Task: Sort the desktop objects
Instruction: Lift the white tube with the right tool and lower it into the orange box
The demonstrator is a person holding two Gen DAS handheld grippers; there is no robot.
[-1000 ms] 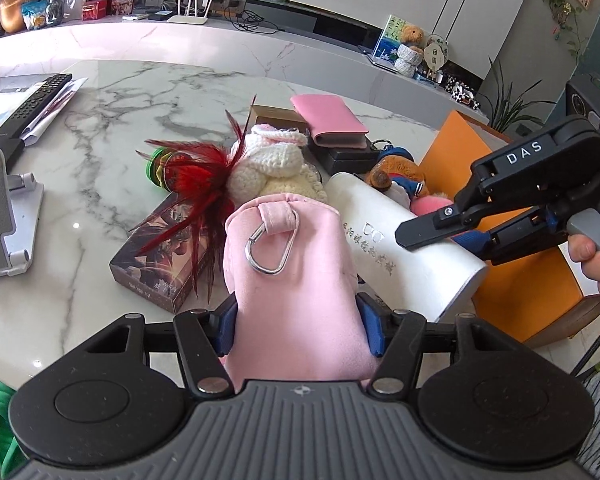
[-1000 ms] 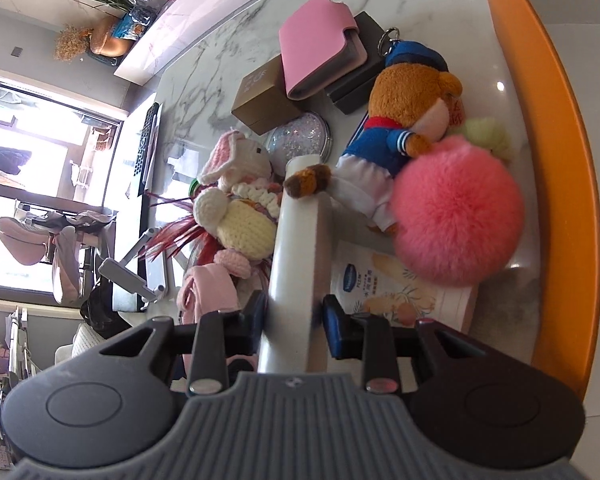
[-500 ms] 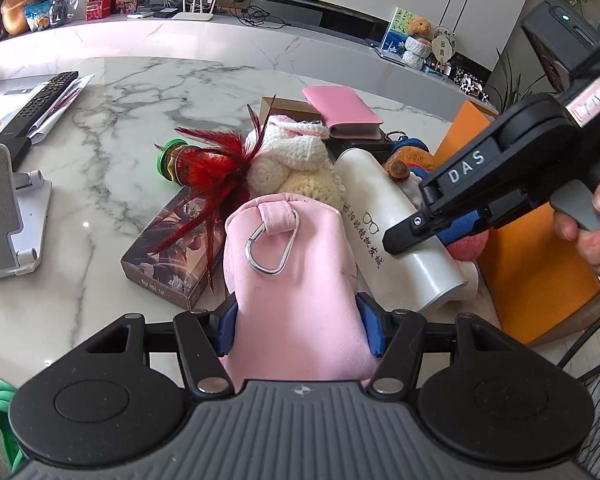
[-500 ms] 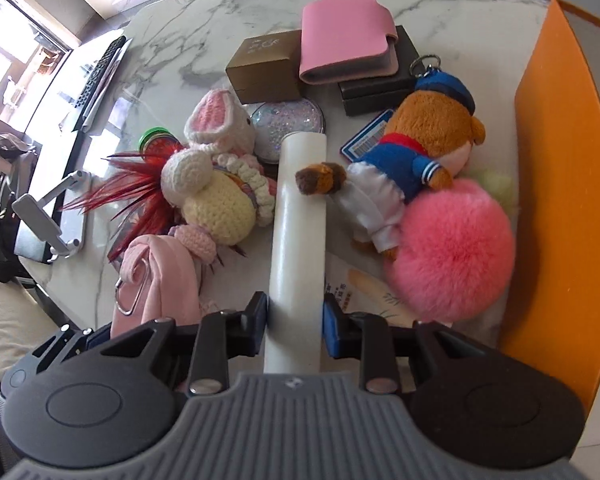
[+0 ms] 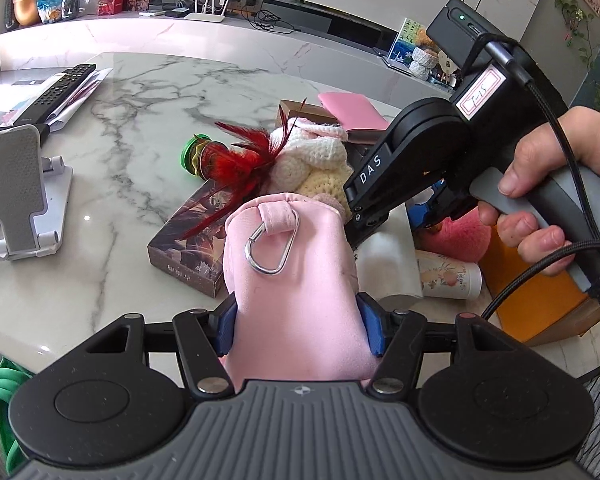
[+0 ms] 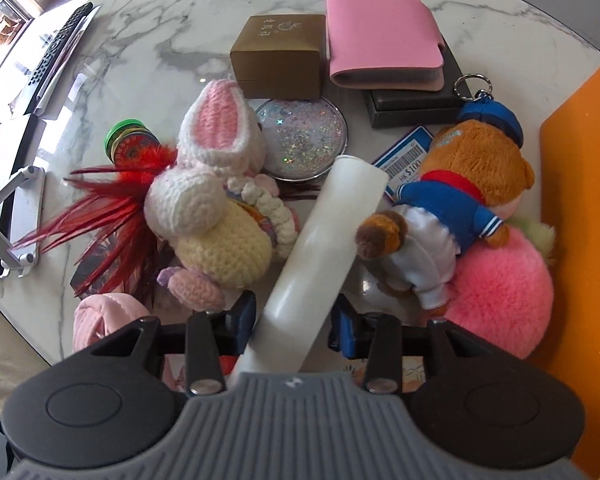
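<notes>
Now the right gripper (image 6: 296,316) has swung over the pile, jaws opening around the white tube (image 6: 324,248). Knitted bunny (image 6: 216,216) at 9 o'clock, teddy (image 6: 452,208) at 3 o'clock, both crowding it. Left gripper (image 5: 298,326) squeezes the pink pouch (image 5: 292,280).

**What lay on my marble table**

My white marble table (image 6: 148,28) carried a crowded heap. Directly on it I saw a brown box (image 6: 278,54), a glitter disc (image 6: 304,140), a black box (image 6: 416,106) under a pink wallet (image 6: 380,36), a green-lidded jar (image 6: 126,140), a card box (image 5: 188,248), a phone stand (image 5: 20,196) and a remote (image 5: 58,92) near the far edge.
</notes>
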